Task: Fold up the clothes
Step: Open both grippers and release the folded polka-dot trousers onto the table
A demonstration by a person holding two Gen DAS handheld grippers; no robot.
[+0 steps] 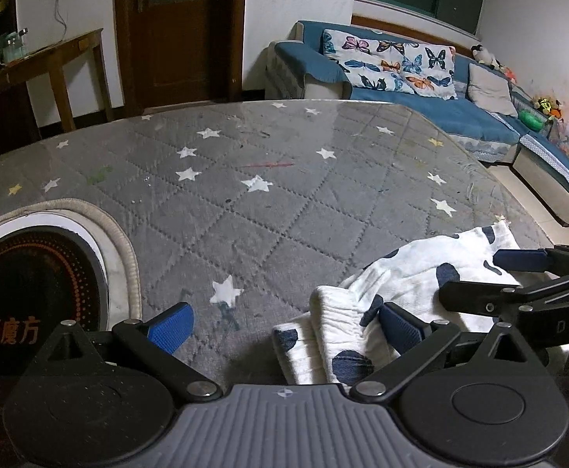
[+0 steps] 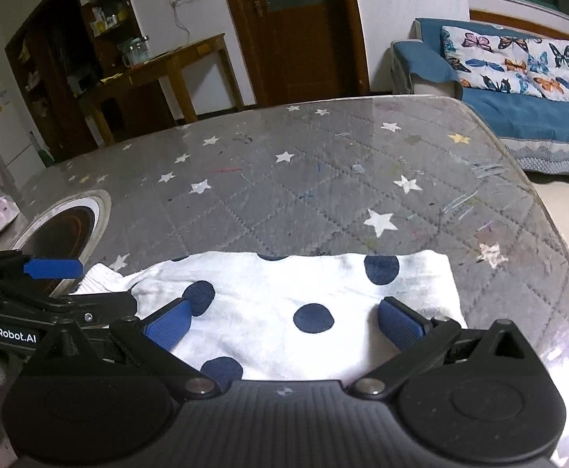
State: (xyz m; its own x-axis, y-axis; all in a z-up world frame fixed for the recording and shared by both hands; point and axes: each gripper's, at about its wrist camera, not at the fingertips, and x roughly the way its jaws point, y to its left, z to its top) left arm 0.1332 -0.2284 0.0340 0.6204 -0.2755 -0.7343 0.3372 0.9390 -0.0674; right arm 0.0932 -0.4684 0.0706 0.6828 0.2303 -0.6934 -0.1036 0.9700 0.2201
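A white garment with dark blue dots [image 2: 304,304] lies on the grey star-patterned table cover [image 2: 284,195] at the near edge. In the right wrist view it lies mostly flat. My right gripper [image 2: 284,323] is open above it, fingers wide apart and empty. In the left wrist view the garment [image 1: 401,284] is bunched at the lower right, with its ribbed waistband [image 1: 335,323] near me. My left gripper [image 1: 284,325] is open, its right finger over the cloth and its left finger over the bare cover. The right gripper [image 1: 518,273] shows at the right edge.
A round black induction hob [image 1: 31,273] is set into the table at the left, also in the right wrist view [image 2: 62,230]. A blue sofa [image 1: 421,93] with a butterfly cushion stands beyond the table. A wooden side table [image 2: 167,66] and door are behind.
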